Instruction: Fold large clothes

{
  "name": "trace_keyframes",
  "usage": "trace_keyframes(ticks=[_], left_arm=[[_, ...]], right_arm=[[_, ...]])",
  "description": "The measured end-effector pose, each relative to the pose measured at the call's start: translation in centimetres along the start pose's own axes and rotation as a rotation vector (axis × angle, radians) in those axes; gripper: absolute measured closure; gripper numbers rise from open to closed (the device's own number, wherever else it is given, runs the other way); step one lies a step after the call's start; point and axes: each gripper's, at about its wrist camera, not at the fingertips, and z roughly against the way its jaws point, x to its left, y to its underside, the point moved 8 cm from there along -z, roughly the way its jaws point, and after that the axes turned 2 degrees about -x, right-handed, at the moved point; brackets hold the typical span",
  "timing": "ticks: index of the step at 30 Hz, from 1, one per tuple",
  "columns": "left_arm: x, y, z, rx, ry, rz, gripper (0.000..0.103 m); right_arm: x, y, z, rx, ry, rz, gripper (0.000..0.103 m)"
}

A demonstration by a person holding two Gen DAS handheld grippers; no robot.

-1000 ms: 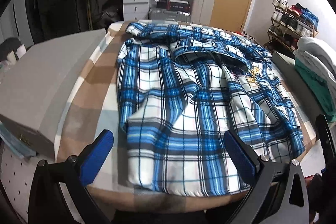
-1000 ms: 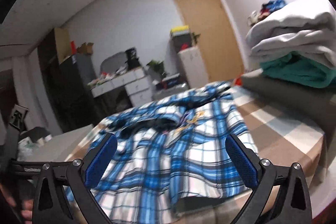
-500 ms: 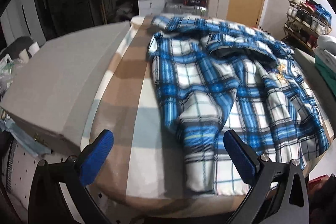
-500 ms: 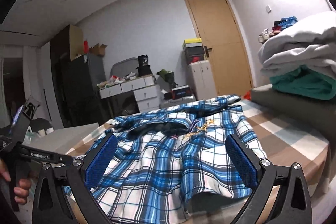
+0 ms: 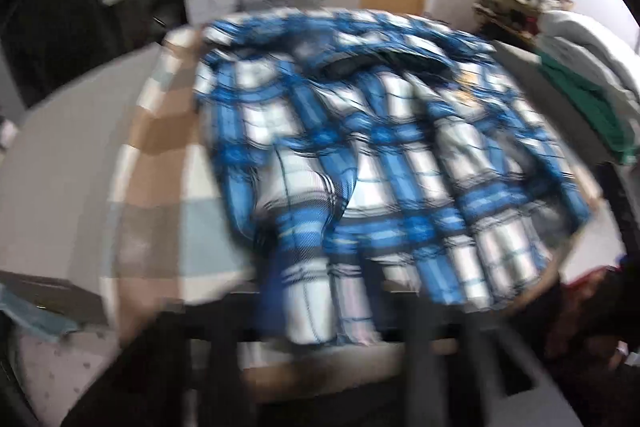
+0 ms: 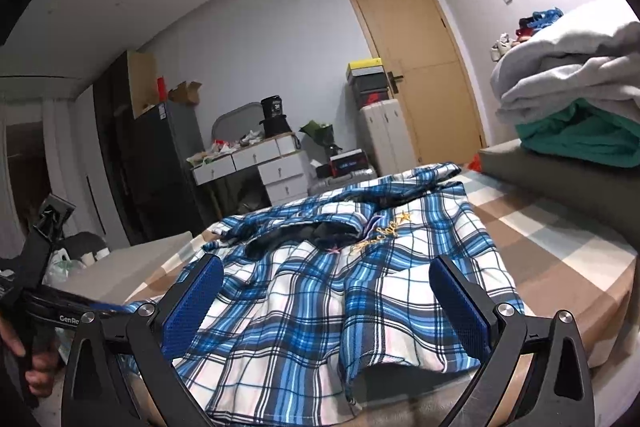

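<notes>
A blue and white plaid shirt (image 5: pixel 384 147) lies spread on the bed's checked sheet (image 5: pixel 160 163). The left wrist view is heavily blurred. In it my left gripper (image 5: pixel 312 303) is closing at the shirt's near edge, with a fold of plaid cloth between its jaws beside a blue pad (image 5: pixel 272 291). The right wrist view shows a hand holding that left gripper (image 6: pixel 100 307) at the shirt's (image 6: pixel 340 287) left edge. My right gripper (image 6: pixel 324 267) stands open above the shirt's near hem, nothing between its fingers.
A grey cushion (image 5: pixel 60 155) borders the bed on the left. Folded grey and green clothes (image 6: pixel 572 107) are stacked on a grey block at the right. Beyond the bed stand a white drawer desk (image 6: pixel 260 163), a cabinet and a wooden door (image 6: pixel 420 67).
The left gripper's jaws went from wide open to closed around the shirt's near edge, and its view blurred as it moved. The right gripper stayed open over the hem.
</notes>
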Motion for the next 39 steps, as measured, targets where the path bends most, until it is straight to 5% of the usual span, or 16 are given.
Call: trace_keyframes(ticks=[4, 9, 11, 13, 14, 18, 22, 25, 30, 34, 39], left_arm=[[-2.2, -0.2, 2.6, -0.058, 0.222, -0.01, 0.098], [-2.0, 0.0, 4.0, -0.076, 0.17, -0.083, 0.095], [-0.1, 0.0, 3.2, -0.047, 0.097, -0.023, 0.085], [3.1, 0.3, 2.4, -0.016, -0.022, 0.07, 0.056], [4.3, 0.6, 2.2, -0.014, -0.039, 0.12, 0.055], [5.7, 1.5, 1.2, 0.024, 0.07, 0.265, 0.055], [4.6, 1.8, 0.9, 0.039, 0.118, 0.245, 0.055], [2.1, 1.3, 2.5, -0.002, 0.243, 0.184, 0.055], [2.3, 3.1, 2.8, 0.003, 0.02, -0.026, 0.055], [3.6, 3.6, 2.2, 0.012, -0.006, 0.012, 0.055], [4.7, 4.1, 2.6, -0.018, -0.066, -0.06, 0.055]], right_arm=[[-0.3, -0.1, 0.1, -0.003, -0.004, -0.016, 0.0], [-0.5, -0.1, 0.0, 0.002, -0.004, -0.033, 0.0], [-0.6, -0.1, 0.0, 0.005, -0.004, -0.039, 0.0], [-0.7, -0.1, 0.1, 0.002, -0.004, -0.044, 0.0], [-0.9, -0.1, 0.1, 0.001, -0.002, -0.048, 0.0], [-1.1, 0.0, 0.0, 0.007, -0.002, -0.062, 0.0], [-1.2, 0.0, -0.1, 0.007, -0.005, -0.06, 0.0], [-1.3, 0.0, -0.1, 0.004, -0.004, -0.064, 0.0], [-1.2, 0.2, -0.2, 0.011, -0.006, -0.069, 0.0], [-0.9, 0.2, -0.2, 0.009, -0.005, -0.057, 0.0], [-0.7, 0.2, -0.1, 0.006, -0.004, -0.053, 0.0]])
